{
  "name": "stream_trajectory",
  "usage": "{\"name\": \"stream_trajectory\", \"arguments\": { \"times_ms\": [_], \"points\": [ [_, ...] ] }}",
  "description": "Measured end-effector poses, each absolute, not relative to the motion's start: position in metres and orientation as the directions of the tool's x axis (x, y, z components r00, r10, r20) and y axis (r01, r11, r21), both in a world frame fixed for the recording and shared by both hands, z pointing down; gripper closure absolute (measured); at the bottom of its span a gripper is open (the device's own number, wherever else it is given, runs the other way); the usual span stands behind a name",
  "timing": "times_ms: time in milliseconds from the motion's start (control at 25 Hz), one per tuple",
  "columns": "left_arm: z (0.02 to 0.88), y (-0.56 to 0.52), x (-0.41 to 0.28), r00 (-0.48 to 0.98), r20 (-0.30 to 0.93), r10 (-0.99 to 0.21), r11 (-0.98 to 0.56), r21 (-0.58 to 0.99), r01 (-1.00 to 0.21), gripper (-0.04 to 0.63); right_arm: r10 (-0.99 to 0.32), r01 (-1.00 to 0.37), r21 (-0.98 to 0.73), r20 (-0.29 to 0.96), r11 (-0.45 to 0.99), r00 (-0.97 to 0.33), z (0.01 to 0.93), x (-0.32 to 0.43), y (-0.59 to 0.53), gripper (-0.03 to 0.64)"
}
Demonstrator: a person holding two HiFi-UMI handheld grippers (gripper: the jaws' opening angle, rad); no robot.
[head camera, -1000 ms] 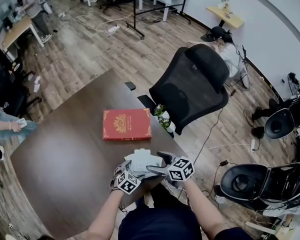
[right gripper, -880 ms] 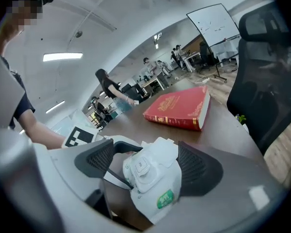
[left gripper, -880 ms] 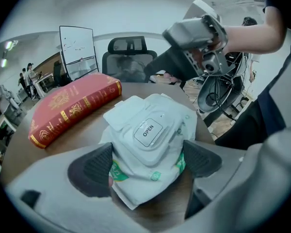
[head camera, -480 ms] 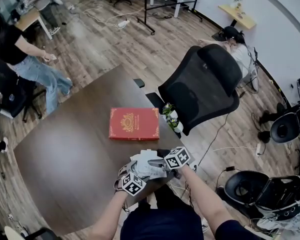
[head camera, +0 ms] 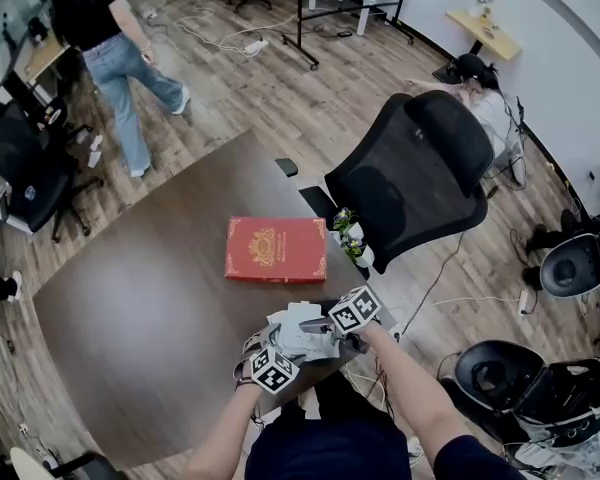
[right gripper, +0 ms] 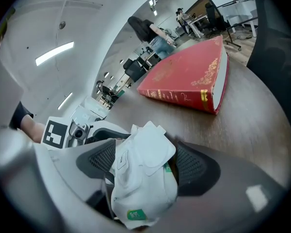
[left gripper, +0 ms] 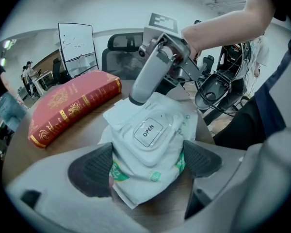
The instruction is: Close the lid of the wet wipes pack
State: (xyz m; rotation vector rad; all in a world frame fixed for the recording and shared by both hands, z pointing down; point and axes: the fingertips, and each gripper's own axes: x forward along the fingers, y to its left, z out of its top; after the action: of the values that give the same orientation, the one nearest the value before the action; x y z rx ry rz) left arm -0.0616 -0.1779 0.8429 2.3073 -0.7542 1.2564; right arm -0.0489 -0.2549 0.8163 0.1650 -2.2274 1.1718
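The white wet wipes pack (head camera: 298,333) lies near the front edge of the dark table (head camera: 150,308). My left gripper (left gripper: 148,161) is shut on its near end, with both pads pressed into the sides. The lid panel marked OPEN (left gripper: 148,130) faces up, and a white flap (right gripper: 153,147) sticks out past it. My right gripper (right gripper: 145,161) comes in from the right. Its jaws have just been closing, and the pack's far end and the flap are between the pads. I see no clear squeeze there. One of its fingers (left gripper: 148,76) rests at the pack's far edge.
A red book (head camera: 276,250) lies flat on the table just beyond the pack. A small potted plant (head camera: 348,233) and a black office chair (head camera: 410,178) stand at the table's far right edge. A person (head camera: 115,48) walks on the wooden floor at the far left.
My right gripper has come down from above the pack to around its far end. The left gripper kept its grip in place. The person in the background walked across the floor.
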Motion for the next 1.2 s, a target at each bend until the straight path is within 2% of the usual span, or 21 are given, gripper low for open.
{"name": "stream_trajectory", "arguments": {
  "times_ms": [680,920,1200],
  "points": [
    [0.845,-0.177,-0.062,0.434,0.863,-0.260,-0.766,0.090,-0.637,0.141,0.092,-0.289,-0.635,0.497,0.717,-0.863,0.751,-0.060,-0.232,0.222],
    [0.844,-0.177,-0.062,0.433,0.863,-0.261,-0.766,0.088,-0.637,0.142,0.071,-0.295,-0.634,0.486,0.715,-0.871,0.742,-0.059,-0.214,0.224],
    [0.846,-0.177,-0.062,0.432,0.862,-0.266,-0.765,0.084,-0.639,0.141,0.061,-0.336,-0.619,0.529,0.710,-0.846,0.754,-0.050,-0.198,0.235]
  ]
}}
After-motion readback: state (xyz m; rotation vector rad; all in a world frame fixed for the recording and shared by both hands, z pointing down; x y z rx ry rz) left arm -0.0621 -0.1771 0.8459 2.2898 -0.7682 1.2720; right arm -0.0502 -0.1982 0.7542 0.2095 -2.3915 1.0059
